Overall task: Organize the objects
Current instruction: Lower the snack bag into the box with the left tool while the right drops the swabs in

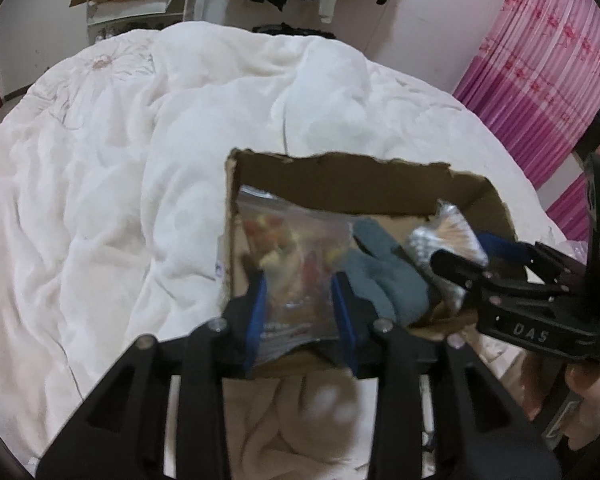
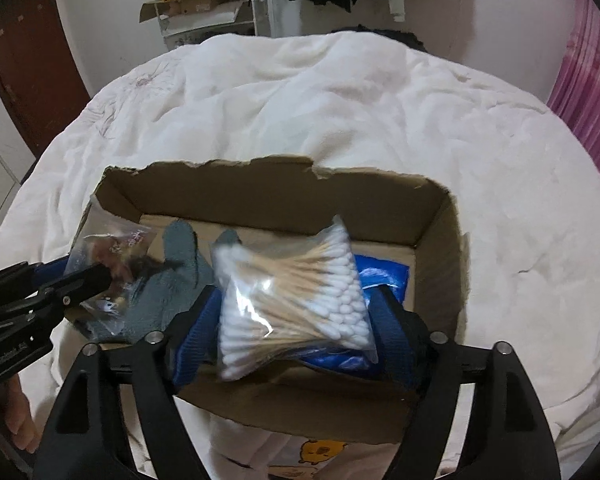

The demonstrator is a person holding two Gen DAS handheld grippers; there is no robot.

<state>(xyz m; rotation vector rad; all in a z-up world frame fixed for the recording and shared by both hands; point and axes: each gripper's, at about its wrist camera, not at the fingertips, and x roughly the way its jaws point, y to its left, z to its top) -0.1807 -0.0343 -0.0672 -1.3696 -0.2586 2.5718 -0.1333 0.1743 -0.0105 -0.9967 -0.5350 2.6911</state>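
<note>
Resting on a rumpled white quilt (image 2: 340,100), the cardboard box (image 2: 440,240) sits under both claws, left claw (image 1: 300,304) clenched on a snack bag (image 1: 296,256), right claw (image 2: 296,316) on a cotton-swab bag (image 2: 292,300).

Torn-rimmed cardboard box (image 2: 440,240) on bed, containing grey glove (image 2: 180,272) and blue pack (image 2: 384,276); cotton-swab bag (image 2: 296,300) and clear snack bag (image 1: 296,264) held above.

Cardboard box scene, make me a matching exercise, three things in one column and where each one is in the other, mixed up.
Things:
1. cotton swab bag
2. grey glove
3. clear snack bag

Places:
A. lying on the floor of the cardboard box
B. between the right gripper fingers
C. between the left gripper fingers

Pairs: 1-B, 2-A, 3-C
</note>
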